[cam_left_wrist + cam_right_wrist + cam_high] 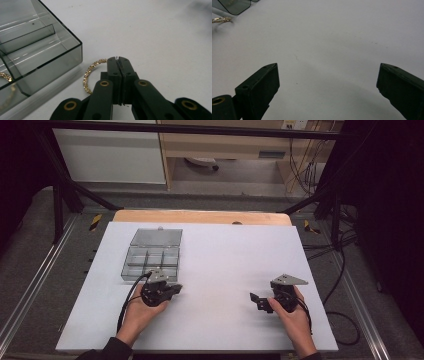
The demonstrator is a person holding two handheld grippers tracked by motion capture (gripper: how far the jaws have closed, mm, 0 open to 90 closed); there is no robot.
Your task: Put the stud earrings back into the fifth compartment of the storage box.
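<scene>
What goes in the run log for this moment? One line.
left claw: shut on gold ring | ring beside clear compartment box, outside it | right claw: open, over bare white table

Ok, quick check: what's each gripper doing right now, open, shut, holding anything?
Left gripper: shut on the gold ring, beside the clear box.
Right gripper: open, jaws wide apart, holding nothing, over the white table.

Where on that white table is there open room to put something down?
The white table is bare between the left hand-held gripper and the right hand-held gripper, and right of the clear compartment box. It is crowded at the box's near corner, where a gold chain lies.
</scene>
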